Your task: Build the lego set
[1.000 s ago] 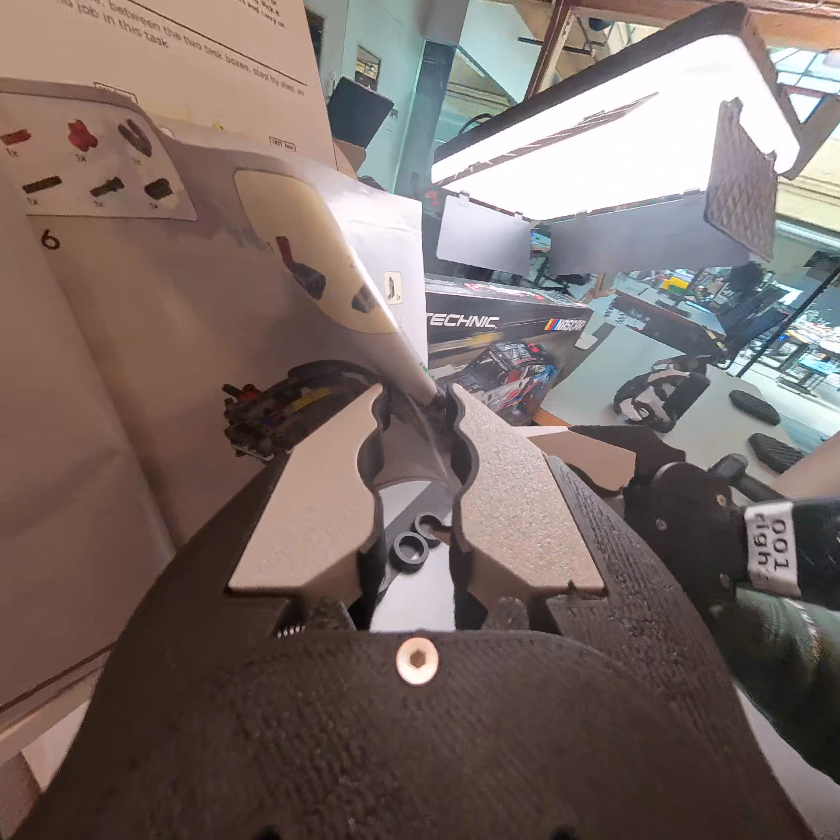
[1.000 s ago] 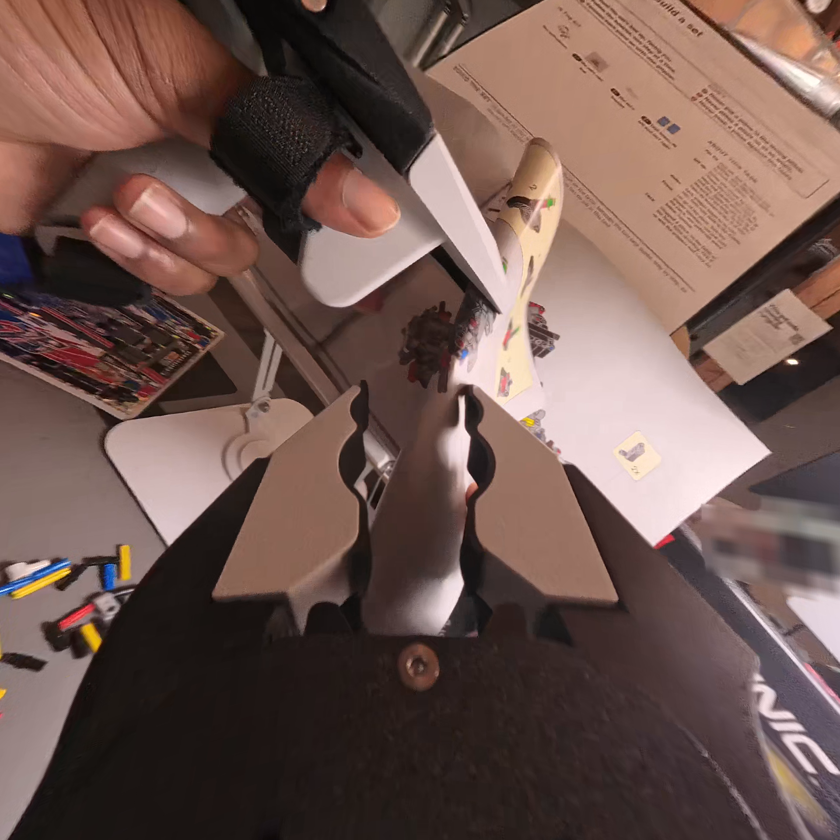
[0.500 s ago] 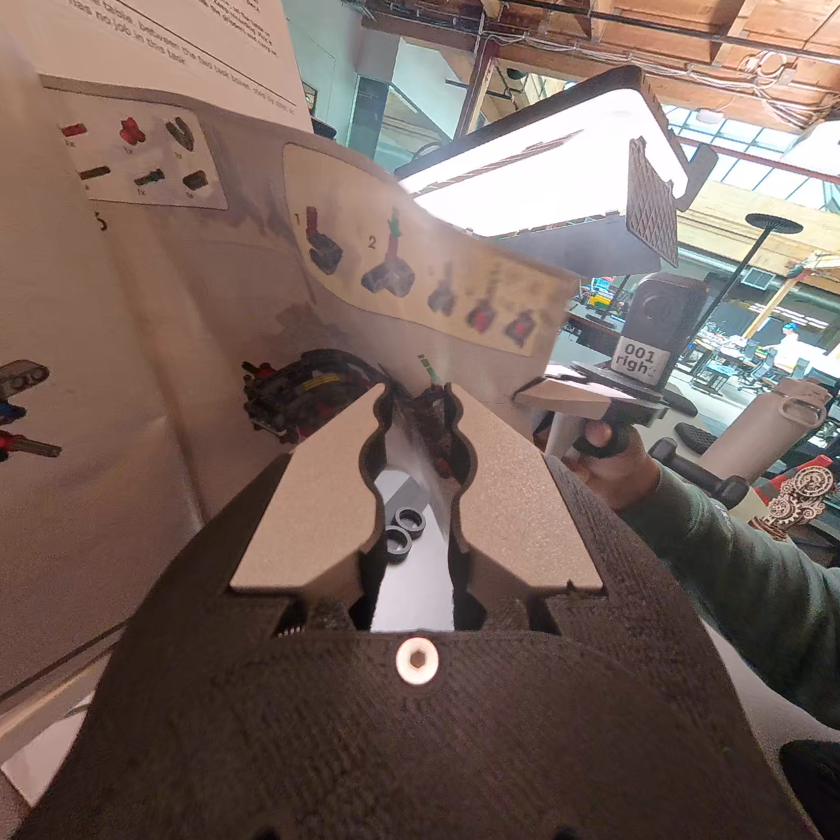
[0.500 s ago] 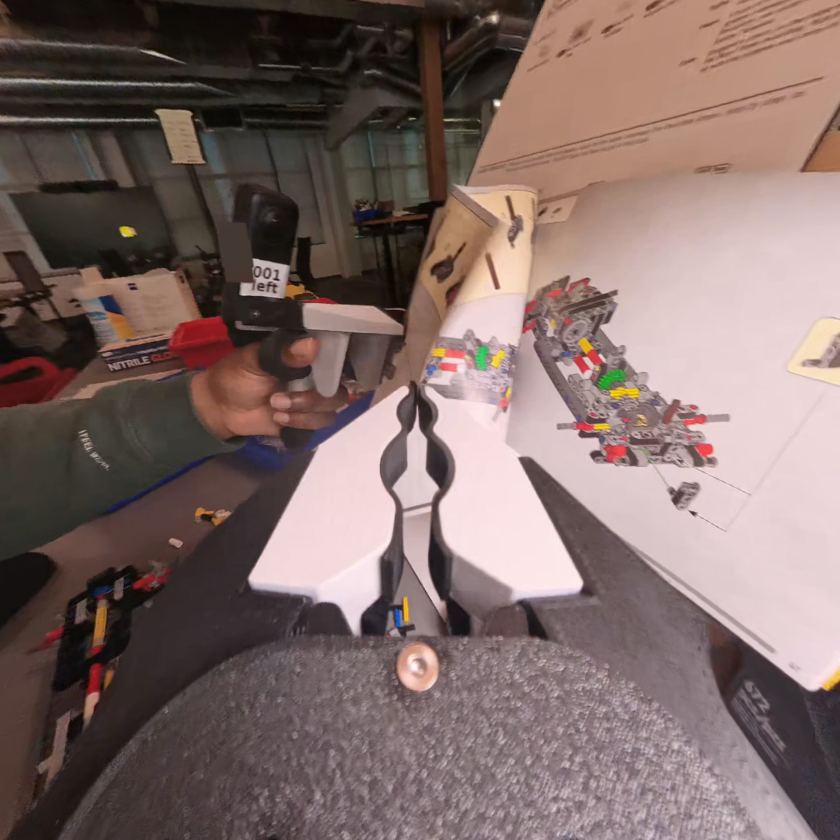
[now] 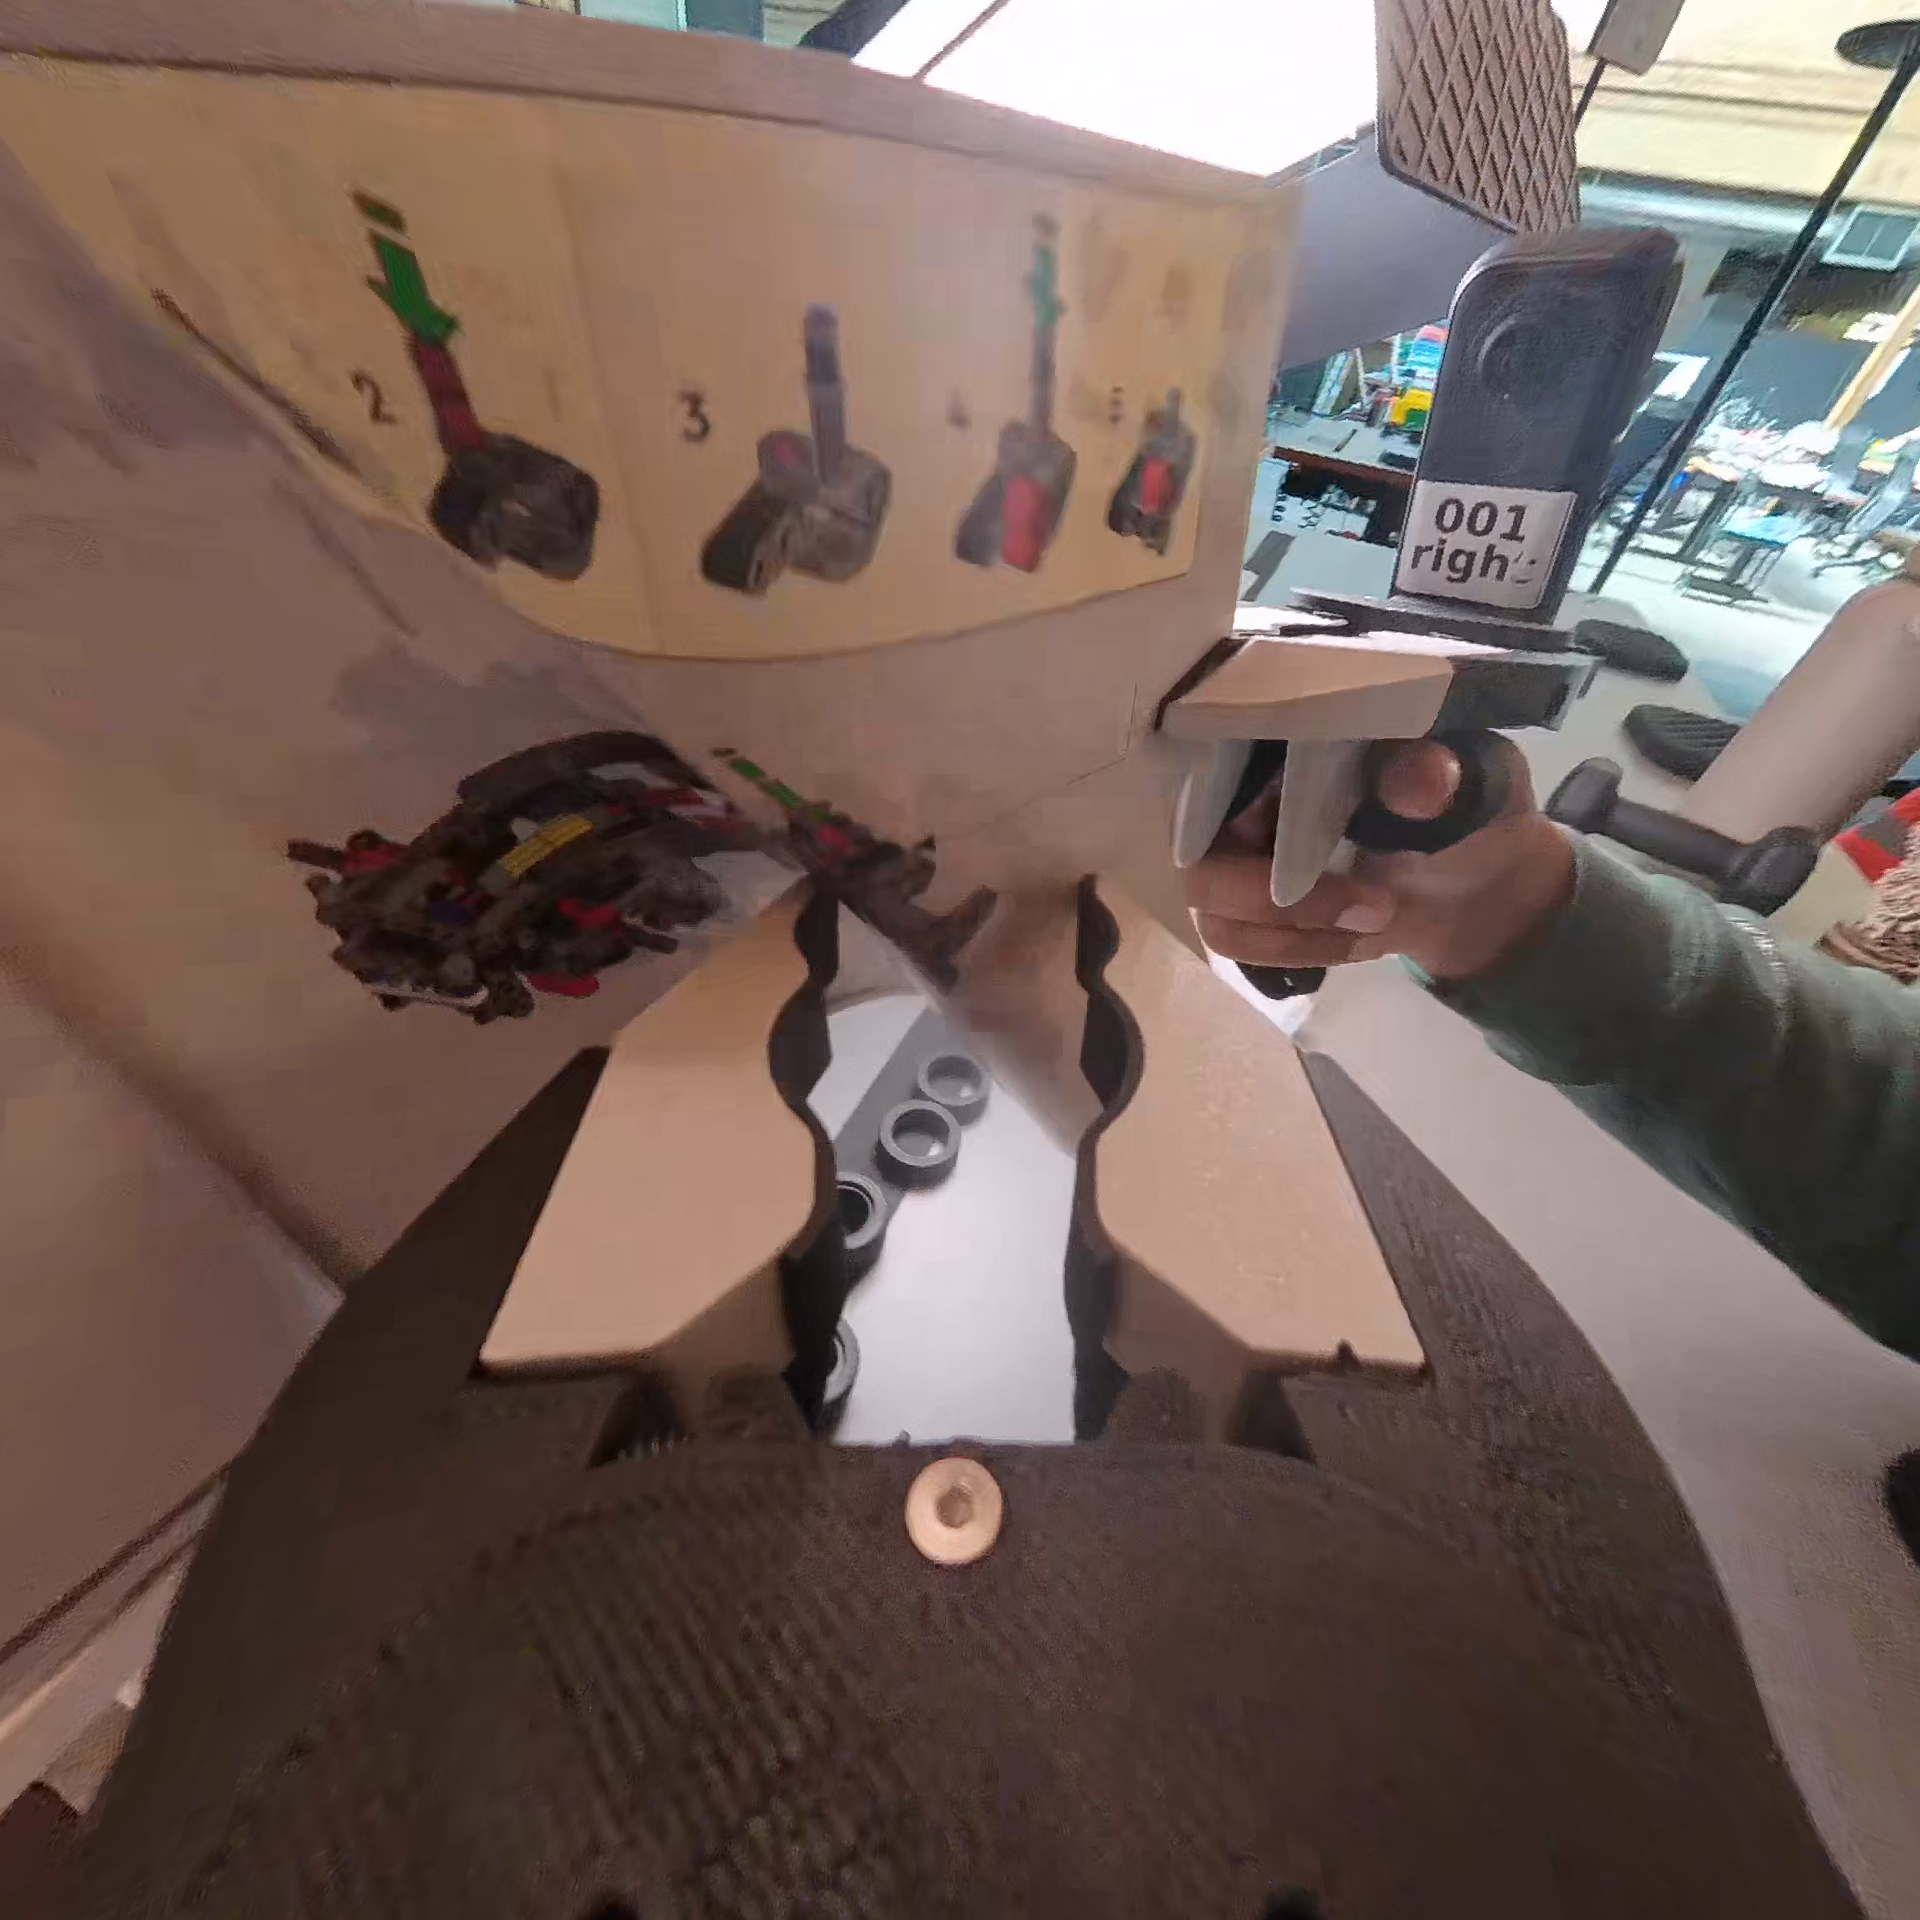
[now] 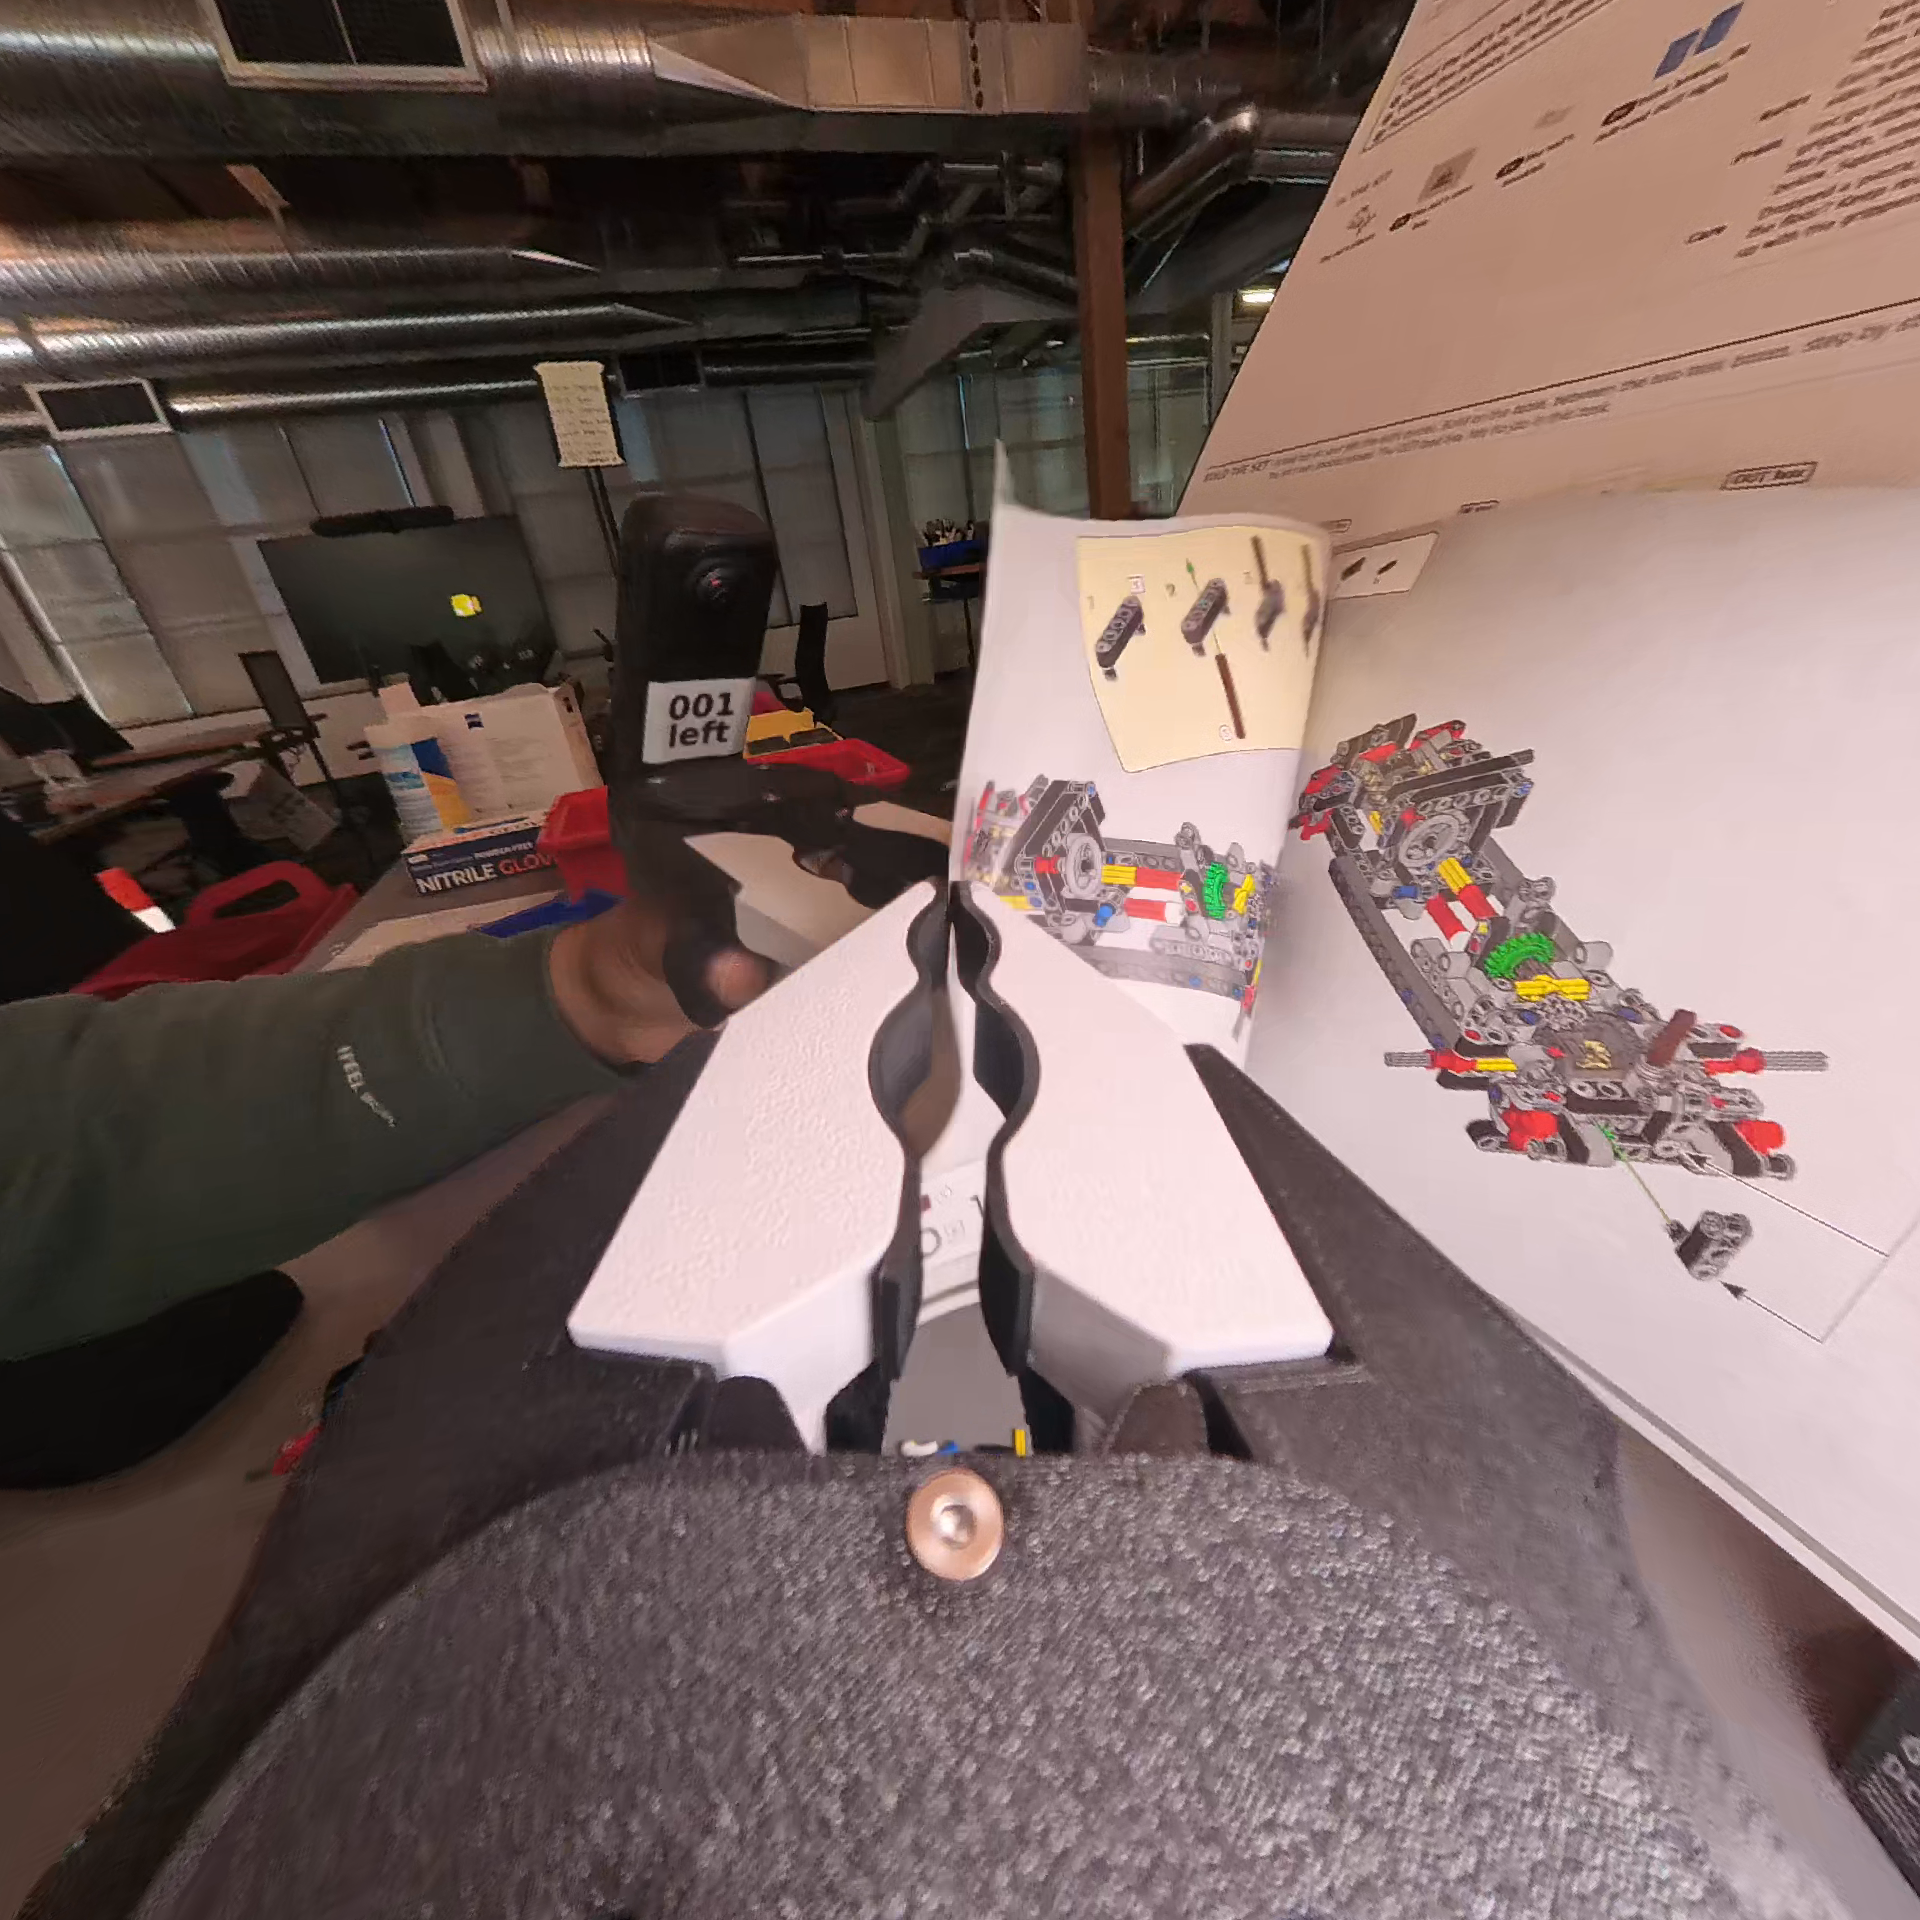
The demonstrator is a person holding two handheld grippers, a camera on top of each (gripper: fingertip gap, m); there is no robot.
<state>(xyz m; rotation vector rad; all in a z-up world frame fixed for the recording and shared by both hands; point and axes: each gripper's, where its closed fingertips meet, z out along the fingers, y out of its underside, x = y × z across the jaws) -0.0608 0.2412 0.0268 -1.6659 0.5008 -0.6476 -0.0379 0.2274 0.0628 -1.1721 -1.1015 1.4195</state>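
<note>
The Lego instruction booklet (image 6: 1558, 935) stands open, and one page (image 6: 1132, 831) is lifted and curled. My right gripper (image 6: 951, 904) is shut on that page's edge; it also shows in the left wrist view (image 5: 1195, 707), clamped on the page (image 5: 727, 675). My left gripper (image 5: 951, 914) is open, its jaws apart, with the page's lower corner hanging loosely between them. Grey Lego pieces with round holes (image 5: 914, 1132) lie on the table below it. In the right wrist view the left gripper's body (image 6: 717, 810) is behind the page, its fingers hidden.
A large printed sheet (image 6: 1558, 260) stands behind the booklet. A glove box (image 6: 478, 862) and red bins (image 6: 239, 925) sit at the far left. A bright light panel (image 5: 1143, 83) hangs overhead. A white bottle (image 5: 1818, 707) stands at the right. Tip to tip, the grippers are about 5 centimetres apart.
The page has swung further over, showing more of its printed side. My left gripper's jaws have opened wider. My right gripper has closed on the page edge and stays shut on it.
</note>
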